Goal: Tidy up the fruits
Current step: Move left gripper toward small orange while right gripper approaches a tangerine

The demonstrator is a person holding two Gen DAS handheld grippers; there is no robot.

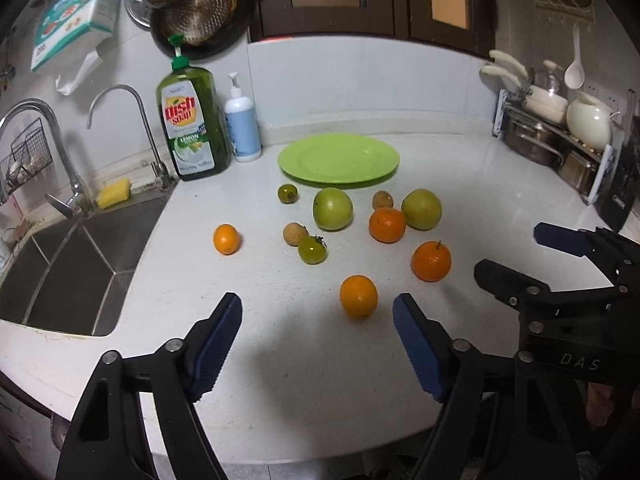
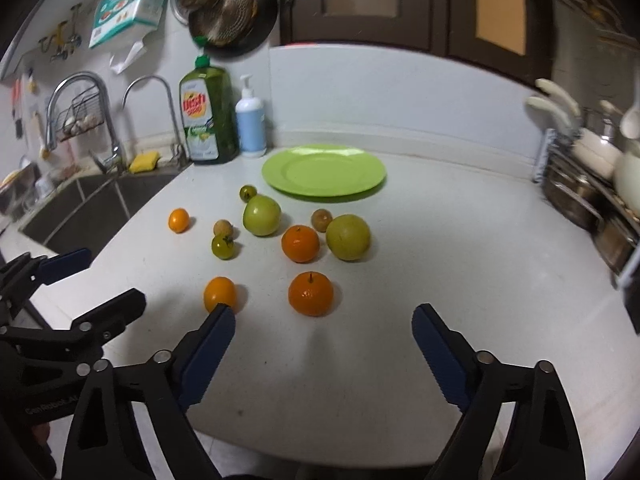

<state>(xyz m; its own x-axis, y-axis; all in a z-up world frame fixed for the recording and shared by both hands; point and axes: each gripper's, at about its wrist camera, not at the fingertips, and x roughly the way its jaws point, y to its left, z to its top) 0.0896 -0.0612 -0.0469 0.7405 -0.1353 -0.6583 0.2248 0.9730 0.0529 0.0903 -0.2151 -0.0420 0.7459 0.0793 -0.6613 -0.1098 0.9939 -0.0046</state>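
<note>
**Both grippers spread above a desk of loose fruit**

While nothing sits between them, the fingers of the left gripper (image 1: 318, 338) stand wide apart over the white desk (image 1: 280, 360), blue pads facing inward. The right gripper (image 2: 324, 344) is spread just as wide and holds nothing either; in the left wrist view it shows at the right edge, beside the left one.

Nearest the left gripper lies a small orange fruit (image 1: 358, 295), just ahead of the gap and toward its right finger. In the right wrist view that same fruit peeks out behind the tip of the right gripper's left finger. A stemmed mandarin (image 2: 311, 294) lies ahead of the right gripper, toward its left side.

Farther out the rest of the fruit is scattered: a second mandarin (image 1: 387, 225) touching or nearly touching a green apple (image 1: 421, 209), another green apple (image 1: 332, 208), two green tomatoes (image 1: 311, 249) (image 1: 287, 193), two small brown fruits (image 1: 295, 233) (image 1: 382, 200), and a lone small orange (image 1: 226, 239) off toward the sink (image 1: 60, 272).

Behind the fruit, the green plate (image 1: 338, 159) lies bare on the desk. A dish soap bottle (image 1: 192, 120) and a white pump bottle (image 1: 242, 120) stand by the wall.
</note>
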